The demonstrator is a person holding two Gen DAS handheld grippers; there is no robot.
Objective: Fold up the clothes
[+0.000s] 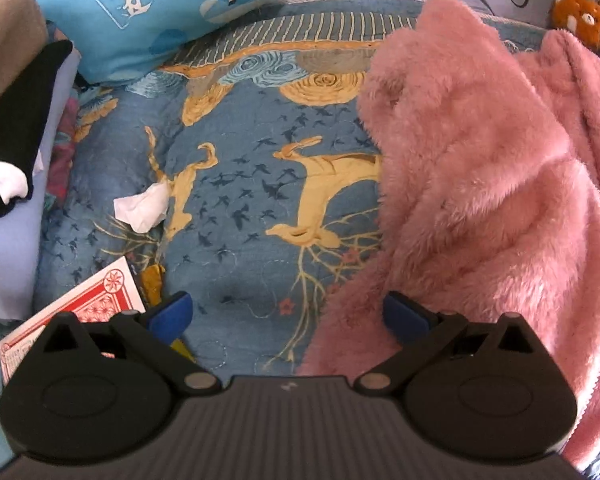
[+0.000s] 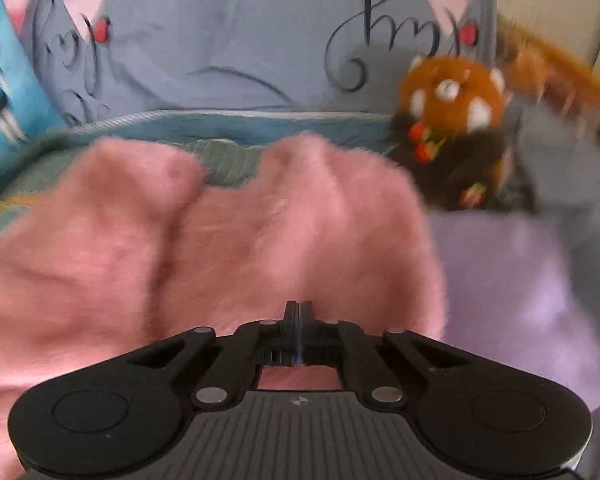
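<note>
A fluffy pink fleece garment (image 1: 480,184) lies crumpled on the right half of the patterned blue bedspread (image 1: 252,208). My left gripper (image 1: 288,314) hovers over the bedspread with its jaws wide open and nothing between them. Its right blue pad (image 1: 404,316) sits over the garment's lower left edge. In the blurred right wrist view the same pink garment (image 2: 228,240) fills the middle and left. My right gripper (image 2: 299,306) is just above it, its fingers drawn together with only a thin slit between them. No fabric shows between them.
A blue printed pillow (image 1: 152,12) and a stack of folded clothes (image 1: 16,152) lie at the left. A crumpled tissue (image 1: 142,208) and a red patterned card (image 1: 88,312) rest on the bedspread. A red panda plush (image 2: 456,120) and lilac cloth (image 2: 520,272) lie to the right.
</note>
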